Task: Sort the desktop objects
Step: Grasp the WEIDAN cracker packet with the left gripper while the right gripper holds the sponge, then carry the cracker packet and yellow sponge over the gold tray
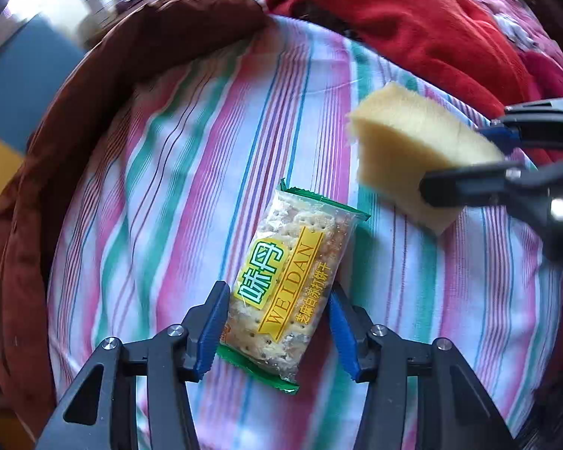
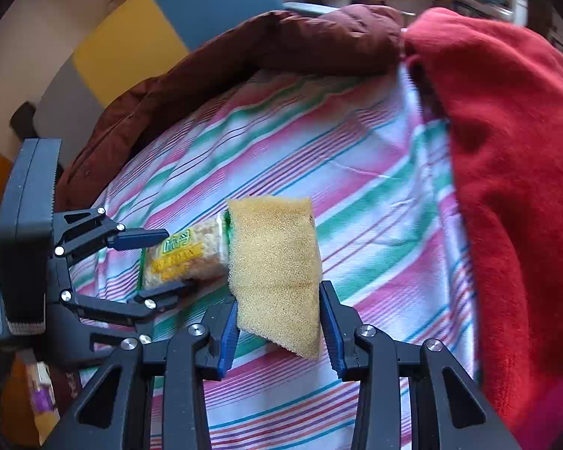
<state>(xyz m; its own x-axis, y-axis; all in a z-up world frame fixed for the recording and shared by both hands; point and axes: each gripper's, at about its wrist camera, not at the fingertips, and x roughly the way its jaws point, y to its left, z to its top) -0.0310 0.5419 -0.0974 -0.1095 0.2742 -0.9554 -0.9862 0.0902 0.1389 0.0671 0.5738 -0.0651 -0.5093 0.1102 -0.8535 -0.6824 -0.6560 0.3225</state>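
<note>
cracker packet (image 1: 287, 285), "WEIDAN", "味丹"

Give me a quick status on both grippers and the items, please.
Left gripper open around cracker packet, packet on striped cloth. Right gripper shut on yellow sponge, lifted. Nothing in the way.

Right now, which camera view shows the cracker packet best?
The left wrist view. There the cracker packet lies whole between the open left gripper, its label readable. In the right wrist view the yellow sponge, clamped in the right gripper, hides one end of it.
</note>
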